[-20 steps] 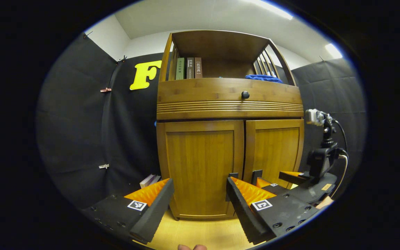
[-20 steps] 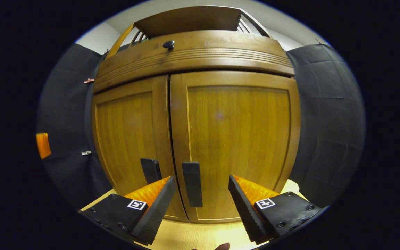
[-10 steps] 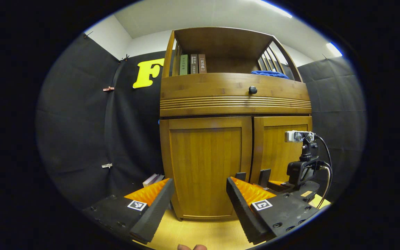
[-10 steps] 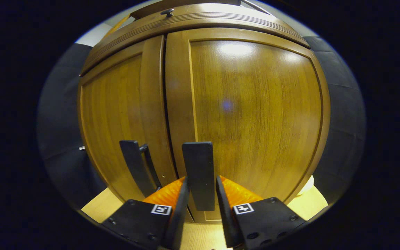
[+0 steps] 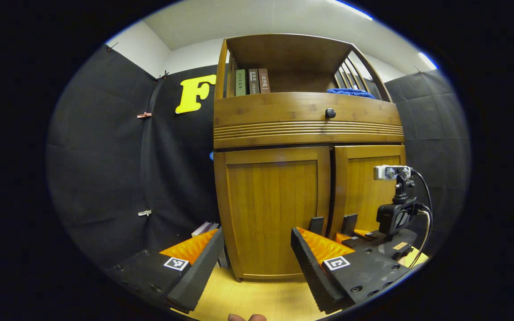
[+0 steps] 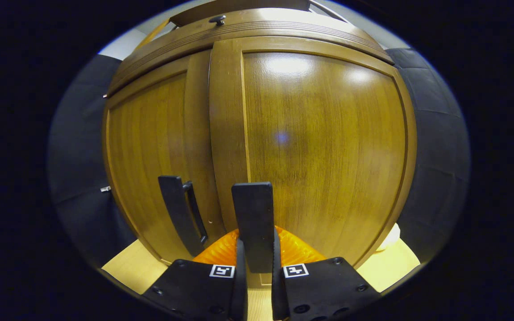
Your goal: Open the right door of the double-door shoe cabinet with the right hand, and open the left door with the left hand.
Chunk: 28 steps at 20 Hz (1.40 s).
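The wooden shoe cabinet [image 5: 306, 133] stands ahead with its left door [image 5: 272, 209] and right door [image 5: 368, 187] looking shut. My left gripper [image 5: 257, 238] is open and empty, well short of the left door. The left door's dark handle [image 5: 316, 224] shows just past my fingers. In the left gripper view, my right gripper [image 5: 368, 240] sits low against the right door. In the right gripper view, my right gripper [image 6: 257, 249] is shut on the right door's upright dark handle [image 6: 252, 214]. The left door's handle [image 6: 179, 214] stands free beside it.
Above the doors is a drawer with a black knob [image 5: 329, 113]. The open shelf holds upright books [image 5: 252, 81] and a blue cloth [image 5: 350, 92]. More books [image 5: 203, 228] lie on the pale wood floor [image 5: 257, 298] left of the cabinet.
My right gripper has moved in to the right door and shut on its handle. My left gripper stays open, and the cabinet has slid a little rightwards in its view.
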Each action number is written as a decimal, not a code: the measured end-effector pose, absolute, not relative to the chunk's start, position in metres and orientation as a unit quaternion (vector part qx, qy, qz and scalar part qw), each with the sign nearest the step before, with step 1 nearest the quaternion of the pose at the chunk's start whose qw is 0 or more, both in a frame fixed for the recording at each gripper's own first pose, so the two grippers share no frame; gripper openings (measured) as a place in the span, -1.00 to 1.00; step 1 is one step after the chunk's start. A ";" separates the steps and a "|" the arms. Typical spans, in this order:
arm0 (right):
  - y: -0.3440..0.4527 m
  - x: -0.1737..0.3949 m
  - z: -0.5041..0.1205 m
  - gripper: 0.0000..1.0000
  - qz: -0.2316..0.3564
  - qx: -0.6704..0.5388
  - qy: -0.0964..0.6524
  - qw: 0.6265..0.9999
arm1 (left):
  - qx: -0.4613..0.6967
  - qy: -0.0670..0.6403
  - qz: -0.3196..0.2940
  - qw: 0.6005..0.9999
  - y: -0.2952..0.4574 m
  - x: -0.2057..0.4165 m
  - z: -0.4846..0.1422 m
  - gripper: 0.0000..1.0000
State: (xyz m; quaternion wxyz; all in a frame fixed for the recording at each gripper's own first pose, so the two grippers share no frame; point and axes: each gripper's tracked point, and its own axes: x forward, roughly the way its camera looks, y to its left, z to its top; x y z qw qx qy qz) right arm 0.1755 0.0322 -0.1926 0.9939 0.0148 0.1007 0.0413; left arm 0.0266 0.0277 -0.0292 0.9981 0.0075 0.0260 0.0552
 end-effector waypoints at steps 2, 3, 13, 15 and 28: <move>0.029 0.161 -0.192 -0.51 0.052 0.022 0.102 0.993 | 0.005 0.029 0.055 0.998 0.028 0.021 -0.031 0.86; 0.026 0.151 -0.191 -0.51 0.058 0.026 0.102 0.993 | 0.003 0.030 0.054 0.998 0.028 0.020 -0.032 0.86; -0.019 0.066 -0.185 -0.51 0.072 0.032 0.114 0.990 | -0.004 0.029 0.041 0.999 0.008 0.000 -0.030 0.86; -0.033 0.051 -0.181 -0.51 0.070 0.023 0.117 0.990 | -0.005 0.030 0.036 0.999 0.002 -0.001 -0.031 0.86; -0.125 -0.010 -0.160 -0.53 0.012 0.060 0.124 0.990 | -0.016 0.035 -0.016 0.999 -0.047 0.010 -0.039 0.89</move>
